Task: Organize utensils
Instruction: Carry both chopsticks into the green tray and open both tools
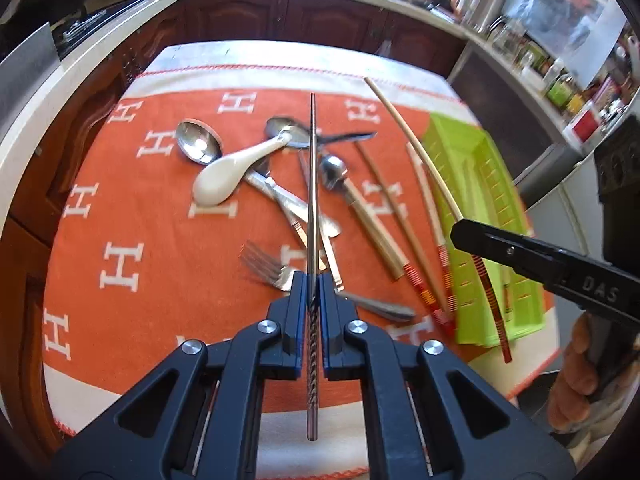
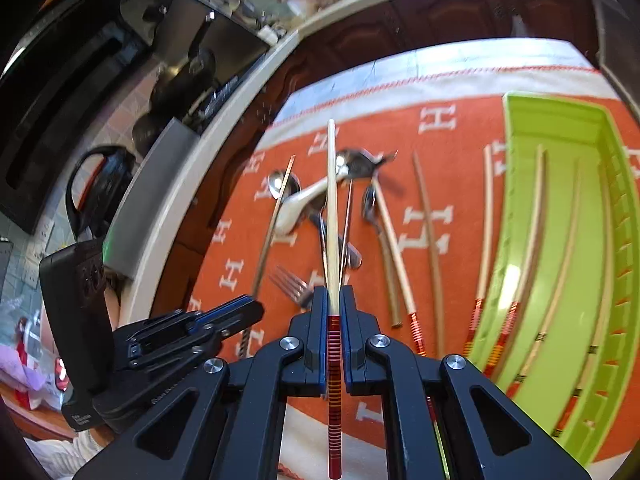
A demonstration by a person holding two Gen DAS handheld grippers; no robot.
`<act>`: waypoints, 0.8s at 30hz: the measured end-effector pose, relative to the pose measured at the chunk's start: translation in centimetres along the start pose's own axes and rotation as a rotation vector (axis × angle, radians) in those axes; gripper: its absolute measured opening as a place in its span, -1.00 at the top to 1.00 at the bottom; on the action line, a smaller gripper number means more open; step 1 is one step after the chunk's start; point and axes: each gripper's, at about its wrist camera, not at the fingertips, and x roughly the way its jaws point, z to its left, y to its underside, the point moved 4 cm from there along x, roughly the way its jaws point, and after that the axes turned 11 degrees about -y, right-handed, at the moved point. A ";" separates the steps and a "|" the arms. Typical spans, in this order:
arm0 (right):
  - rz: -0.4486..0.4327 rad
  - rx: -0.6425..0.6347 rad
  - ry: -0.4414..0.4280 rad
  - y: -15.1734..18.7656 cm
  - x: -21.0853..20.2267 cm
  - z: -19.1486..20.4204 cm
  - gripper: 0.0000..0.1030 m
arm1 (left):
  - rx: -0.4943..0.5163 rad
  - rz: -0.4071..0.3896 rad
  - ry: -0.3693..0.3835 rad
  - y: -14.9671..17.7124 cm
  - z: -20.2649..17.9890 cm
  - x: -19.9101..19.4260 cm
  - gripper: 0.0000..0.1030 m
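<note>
A metal chopstick [image 1: 313, 184] is clamped in the left gripper [image 1: 313, 280], a wooden chopstick [image 2: 332, 216] in the right gripper [image 2: 333, 300], both probably to be dropped in the green tray [image 2: 560, 120] at 2 o'clock.

From the left wrist we look steeply down along the fingers, fairly near above the orange cloth with white H letters [image 1: 120, 200], facing the far dark wood cabinets [image 1: 280, 20]. From the right wrist we look down likewise, set further right and angled leftward, it seems. Both views share the cloth, the scattered metal cutlery [image 1: 280, 200] and the lime-green plastic tray [image 2: 560, 240].
</note>
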 end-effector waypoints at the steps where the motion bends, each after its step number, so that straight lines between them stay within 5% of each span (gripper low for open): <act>1: -0.018 0.003 0.001 -0.2 -0.8 0.0 0.90 | 0.002 -0.006 0.018 -0.4 -0.3 -0.6 0.93; 9: -0.142 0.048 0.042 -0.4 -7.9 -1.4 0.90 | 0.081 -0.036 0.132 -3.2 -6.5 -3.0 0.93; 16: -0.204 0.163 0.144 0.3 -12.9 -6.2 0.90 | 0.159 0.014 0.207 -4.7 -13.9 -1.4 0.93; 24: -0.206 0.270 0.219 1.8 -14.0 -11.2 0.88 | 0.206 0.095 0.192 -4.4 -19.0 2.9 0.93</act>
